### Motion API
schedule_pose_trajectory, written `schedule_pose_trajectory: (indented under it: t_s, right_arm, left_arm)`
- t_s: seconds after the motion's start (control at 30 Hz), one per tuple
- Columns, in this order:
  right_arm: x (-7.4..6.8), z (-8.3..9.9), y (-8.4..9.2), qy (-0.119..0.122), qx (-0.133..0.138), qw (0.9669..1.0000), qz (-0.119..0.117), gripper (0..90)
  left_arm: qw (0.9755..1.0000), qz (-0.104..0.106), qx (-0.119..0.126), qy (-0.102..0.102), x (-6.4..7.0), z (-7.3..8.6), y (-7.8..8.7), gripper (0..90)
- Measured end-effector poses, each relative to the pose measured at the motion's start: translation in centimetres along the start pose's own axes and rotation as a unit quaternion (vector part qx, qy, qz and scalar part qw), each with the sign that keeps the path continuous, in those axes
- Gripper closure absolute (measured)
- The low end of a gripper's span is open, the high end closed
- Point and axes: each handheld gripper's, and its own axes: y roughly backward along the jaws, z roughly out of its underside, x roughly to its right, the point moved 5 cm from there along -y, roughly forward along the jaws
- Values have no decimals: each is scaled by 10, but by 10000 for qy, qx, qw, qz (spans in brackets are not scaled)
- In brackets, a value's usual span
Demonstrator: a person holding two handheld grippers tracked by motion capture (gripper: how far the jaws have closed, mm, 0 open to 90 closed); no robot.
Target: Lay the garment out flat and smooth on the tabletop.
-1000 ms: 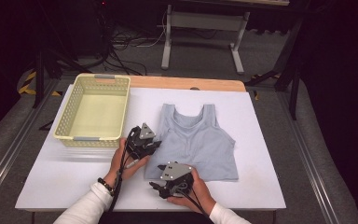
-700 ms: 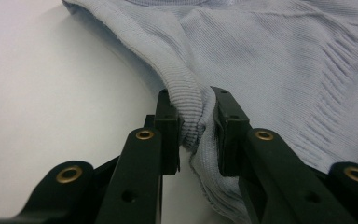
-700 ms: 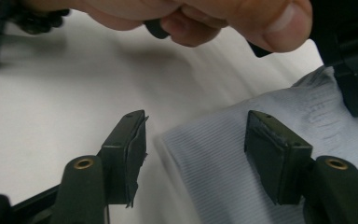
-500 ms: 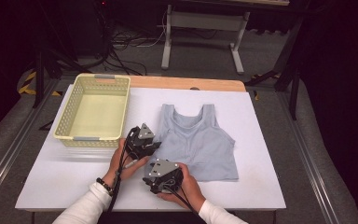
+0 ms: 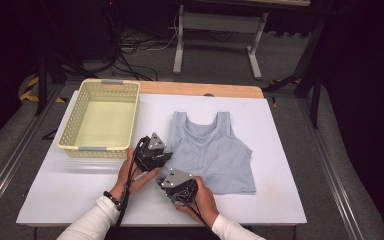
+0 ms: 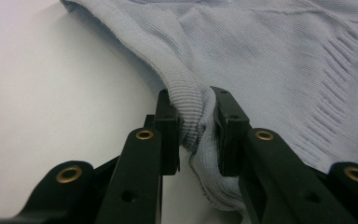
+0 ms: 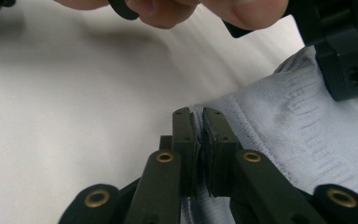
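Pale blue knit tank top (image 5: pixel 211 155) lying flat toward the middle of the white table (image 5: pixel 280 200), hem toward the near edge, straps toward the far edge, with a pale yellow plastic basket (image 5: pixel 101 116) near the far left corner, well apart from it. Left gripper (image 5: pixel 156 156) clamped on a bunched fold of the top's left side seam (image 6: pixel 192 109), cloth pinched thick between the jaws. Right gripper (image 5: pixel 166 181) at the near left corner of the hem (image 7: pixel 200 122), jaws just closed together on a thin edge of the knit. Likely step: securing a two-point hold along the left edge, ahead of a fold or a lift toward the basket. Next move probably calls for raising both grips together, level and in step, keeping the edge taut without stretching the knit, and checking that the thin right-hand pinch does not slip.
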Motion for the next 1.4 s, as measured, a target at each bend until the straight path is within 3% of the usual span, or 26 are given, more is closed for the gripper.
schedule_pose_trajectory:
  t_s: [0.13, 0.33, 1.03, 1.4]
  right_arm:
    - [-5, 1, 4, 229, 88, 9997, 50, 861]
    - [-8, -1, 12, 276, 271, 9993, 12, 866]
    - [-5, 3, 11, 182, 434, 9988, -141, 866]
    - [-6, 3, 11, 269, 438, 9986, -155, 866]
  left_arm:
    - [10000, -6, -9, -11, 0, 0, 1, 750]
    - [10000, 9, 14, -28, 1, -1, 2, 750]
    - [10000, 27, -18, 12, 0, 3, -2, 750]
    - [10000, -6, 13, 17, 0, 5, -1, 751]
